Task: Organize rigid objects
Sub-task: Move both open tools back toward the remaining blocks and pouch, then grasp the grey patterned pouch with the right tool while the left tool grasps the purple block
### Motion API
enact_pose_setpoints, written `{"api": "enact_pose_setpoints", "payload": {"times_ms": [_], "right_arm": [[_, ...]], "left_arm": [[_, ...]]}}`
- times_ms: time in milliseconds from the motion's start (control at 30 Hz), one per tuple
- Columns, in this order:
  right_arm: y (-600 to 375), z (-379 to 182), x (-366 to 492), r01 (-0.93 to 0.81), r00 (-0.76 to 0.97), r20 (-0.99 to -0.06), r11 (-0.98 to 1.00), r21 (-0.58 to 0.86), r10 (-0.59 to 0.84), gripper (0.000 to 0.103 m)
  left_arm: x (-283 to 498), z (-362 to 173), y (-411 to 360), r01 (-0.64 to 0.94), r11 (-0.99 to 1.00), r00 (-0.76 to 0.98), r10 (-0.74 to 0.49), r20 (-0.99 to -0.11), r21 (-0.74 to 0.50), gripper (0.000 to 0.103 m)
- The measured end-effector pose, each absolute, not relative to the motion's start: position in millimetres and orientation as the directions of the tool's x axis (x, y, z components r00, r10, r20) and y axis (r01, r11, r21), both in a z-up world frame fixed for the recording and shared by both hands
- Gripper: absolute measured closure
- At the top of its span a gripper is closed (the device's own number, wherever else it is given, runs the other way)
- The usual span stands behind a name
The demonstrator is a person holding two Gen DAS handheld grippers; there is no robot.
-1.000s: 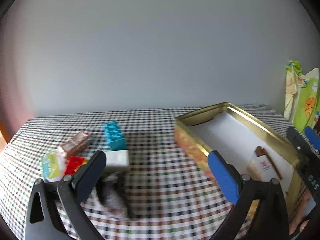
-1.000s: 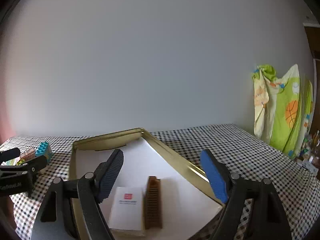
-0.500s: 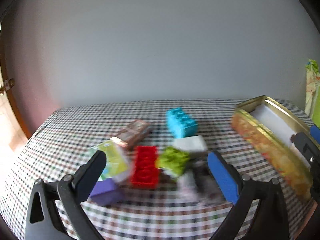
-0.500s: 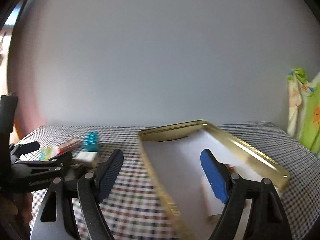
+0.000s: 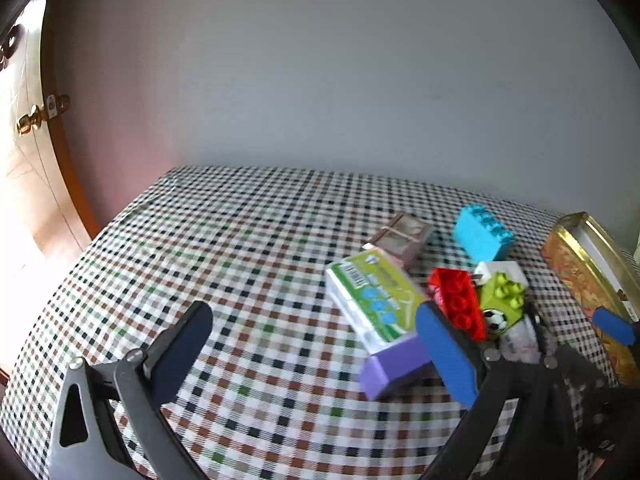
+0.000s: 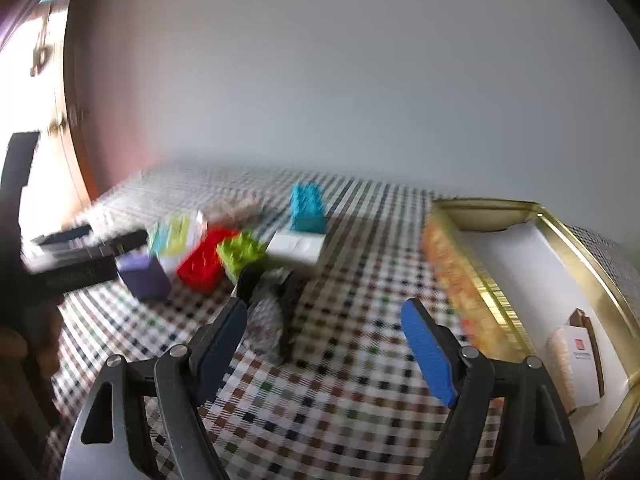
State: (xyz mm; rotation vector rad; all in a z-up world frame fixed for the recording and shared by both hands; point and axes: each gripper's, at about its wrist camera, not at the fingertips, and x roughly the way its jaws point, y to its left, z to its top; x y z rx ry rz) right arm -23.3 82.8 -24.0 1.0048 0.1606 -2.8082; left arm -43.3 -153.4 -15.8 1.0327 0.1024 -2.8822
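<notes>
My left gripper is spread wide with nothing in it, over bare checked tablecloth; open cloth runs to the table's left edge. My right gripper is also wide and empty. Just past its dark finger lies a blurred grey-black object. Beyond sit the purple block, green-white box, red brick, green brick, then the blue brick. The gold tin stands right.
</notes>
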Motion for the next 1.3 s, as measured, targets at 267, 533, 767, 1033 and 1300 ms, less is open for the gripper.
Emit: {"api": "enact_pose_setpoints", "payload": {"times_ms": [267, 533, 767, 1033, 1300], "right_arm": [[61.2, -41.4, -55.6, 0.184, -0.664, -0.739, -0.983, -0.007, -0.119, 0.022], [66.9, -44.1, -65.6, 0.195, -0.622, -0.76, -0.978, 0.079, -0.186, 0.055], [87.1, -33.9, -46.3, 0.216, -0.669, -0.706, -0.97, 0.115, -0.233, 0.057], [119.7, -12.9, -10.8, 0.164, -0.786, -0.598, -0.985, 0.046, -0.158, 0.057], [108.4, -14.8, -15.0, 0.198, -0.773, -0.608, -0.979, 0.045, -0.184, 0.057]], "left_arm": [[-47.7, -18.4, -146.0, 0.031, -1.0, -0.747, -0.024, -0.665, 0.002, 0.0], [-50.5, -20.6, -144.7, 0.036, -0.999, -0.747, -0.015, -0.664, -0.017, 0.0], [-45.1, -16.9, -139.9, -0.088, -0.996, -0.748, 0.088, -0.658, -0.032, 0.0], [-55.0, -27.8, -116.6, -0.123, -0.987, -0.721, 0.016, -0.692, 0.105, 0.001], [-77.2, -47.2, -129.6, -0.034, -0.999, -0.605, 0.041, -0.795, -0.026, 0.019]]}}
